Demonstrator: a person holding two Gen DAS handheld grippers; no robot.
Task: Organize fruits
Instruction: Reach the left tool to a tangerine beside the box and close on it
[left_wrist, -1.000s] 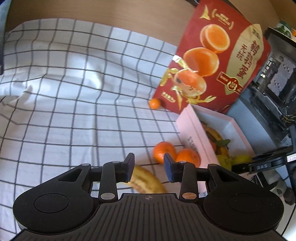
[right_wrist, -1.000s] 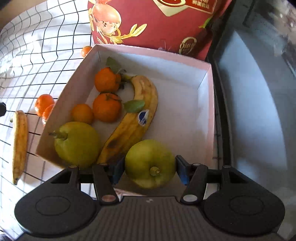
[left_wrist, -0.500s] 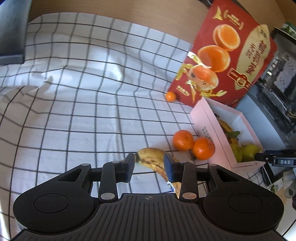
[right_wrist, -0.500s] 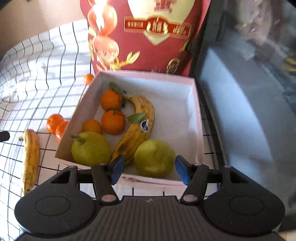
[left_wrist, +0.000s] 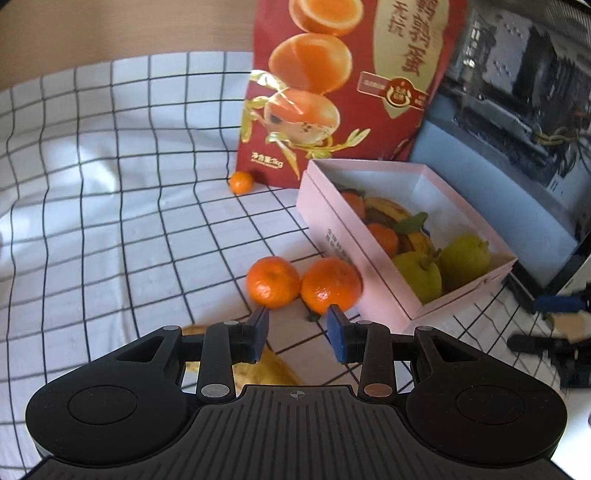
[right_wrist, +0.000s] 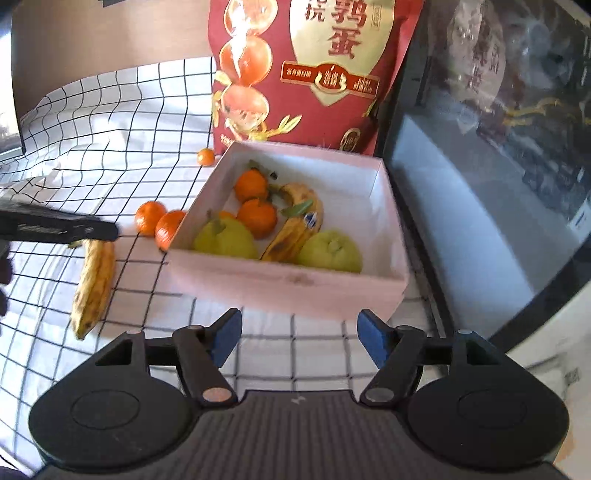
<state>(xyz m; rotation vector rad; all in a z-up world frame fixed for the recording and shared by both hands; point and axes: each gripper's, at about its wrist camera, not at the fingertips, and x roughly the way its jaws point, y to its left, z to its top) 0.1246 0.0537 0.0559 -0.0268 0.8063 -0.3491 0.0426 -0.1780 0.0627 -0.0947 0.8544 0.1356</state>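
A pink box (right_wrist: 288, 284) holds two green pears (right_wrist: 330, 251), a spotted banana (right_wrist: 299, 225) and several tangerines (right_wrist: 257, 217). My right gripper (right_wrist: 301, 332) hangs in front of the box's near wall; its jaws are opening and nothing is between them. Two loose tangerines (left_wrist: 273, 282) (left_wrist: 330, 284) lie on the checked cloth by the box's left wall. My left gripper (left_wrist: 297, 325) sits just short of them, jaws narrowly apart and empty. A loose banana (left_wrist: 266, 369) lies partly hidden under that gripper and shows whole in the right wrist view (right_wrist: 94, 284). One small tangerine (left_wrist: 241, 182) sits by the red bag.
A tall red bag (left_wrist: 332, 92) printed with orange halves stands behind the box. A dark glass-fronted appliance (right_wrist: 480, 184) lines the right side. The checked cloth (left_wrist: 110, 221) stretches away to the left, rumpled in places.
The right gripper let go of the pear, which now rests in the box, then drew back with its jaws widening. The left gripper swung from over the banana toward the two loose tangerines.
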